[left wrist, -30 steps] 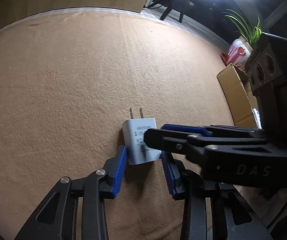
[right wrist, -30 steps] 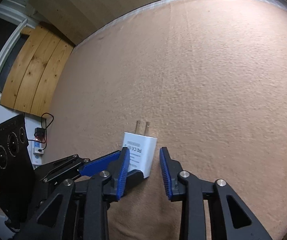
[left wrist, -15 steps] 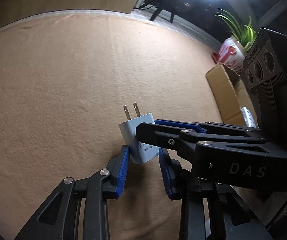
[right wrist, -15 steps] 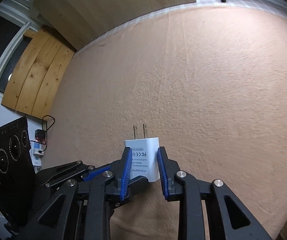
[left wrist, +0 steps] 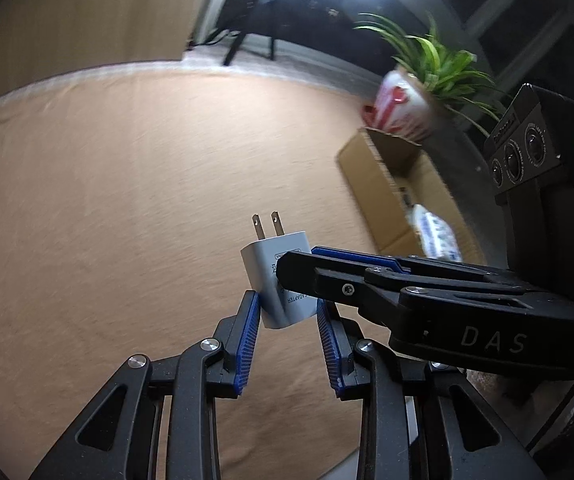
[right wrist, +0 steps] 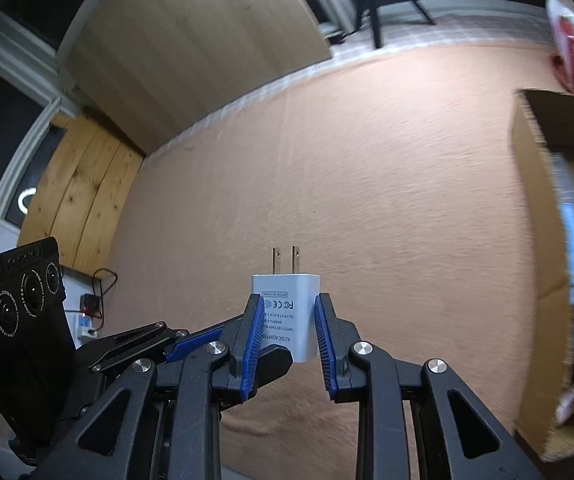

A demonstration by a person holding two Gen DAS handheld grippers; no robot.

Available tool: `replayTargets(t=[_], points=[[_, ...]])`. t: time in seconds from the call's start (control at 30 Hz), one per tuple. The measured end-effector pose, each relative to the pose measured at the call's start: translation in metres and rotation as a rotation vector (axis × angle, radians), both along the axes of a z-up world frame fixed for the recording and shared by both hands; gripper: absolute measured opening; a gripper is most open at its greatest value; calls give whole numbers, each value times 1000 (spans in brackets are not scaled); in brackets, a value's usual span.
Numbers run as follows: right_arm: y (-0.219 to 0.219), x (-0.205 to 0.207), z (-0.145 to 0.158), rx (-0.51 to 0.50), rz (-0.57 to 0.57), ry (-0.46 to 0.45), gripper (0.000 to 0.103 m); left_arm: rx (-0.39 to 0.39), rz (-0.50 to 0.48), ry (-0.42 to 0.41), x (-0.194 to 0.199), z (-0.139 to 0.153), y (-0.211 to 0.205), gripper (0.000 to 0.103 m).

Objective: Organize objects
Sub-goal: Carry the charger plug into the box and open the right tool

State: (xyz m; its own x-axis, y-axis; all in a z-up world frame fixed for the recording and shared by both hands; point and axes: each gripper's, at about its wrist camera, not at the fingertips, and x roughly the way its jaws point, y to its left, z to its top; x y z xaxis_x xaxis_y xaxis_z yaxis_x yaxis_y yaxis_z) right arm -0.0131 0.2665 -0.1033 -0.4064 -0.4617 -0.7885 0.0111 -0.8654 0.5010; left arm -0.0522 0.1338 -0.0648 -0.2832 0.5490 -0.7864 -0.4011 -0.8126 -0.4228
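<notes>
We've got the white wall charger (right wrist: 286, 316) up off the tan rug (right wrist: 367, 184), prongs pointing far. Right claw (right wrist: 286, 336) & left claw (left wrist: 286, 332) both pinch it. Cardboard box (left wrist: 379, 188) sits to the right, nearer the right claw.

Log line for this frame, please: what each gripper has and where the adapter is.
right gripper: shut on white adapter | left gripper: shut on same adapter | prongs: pointing away | adapter: above tan cloth | cardboard box: right
</notes>
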Motion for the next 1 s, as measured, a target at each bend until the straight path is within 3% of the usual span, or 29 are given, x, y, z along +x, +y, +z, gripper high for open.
replayTargets(t=[0.53, 1.0], points=[[106, 49, 28, 13, -223, 49, 24, 43, -212, 43, 17, 26, 120, 32], [170, 87, 23, 11, -370, 33, 24, 38, -376, 36, 42, 23, 192, 32]])
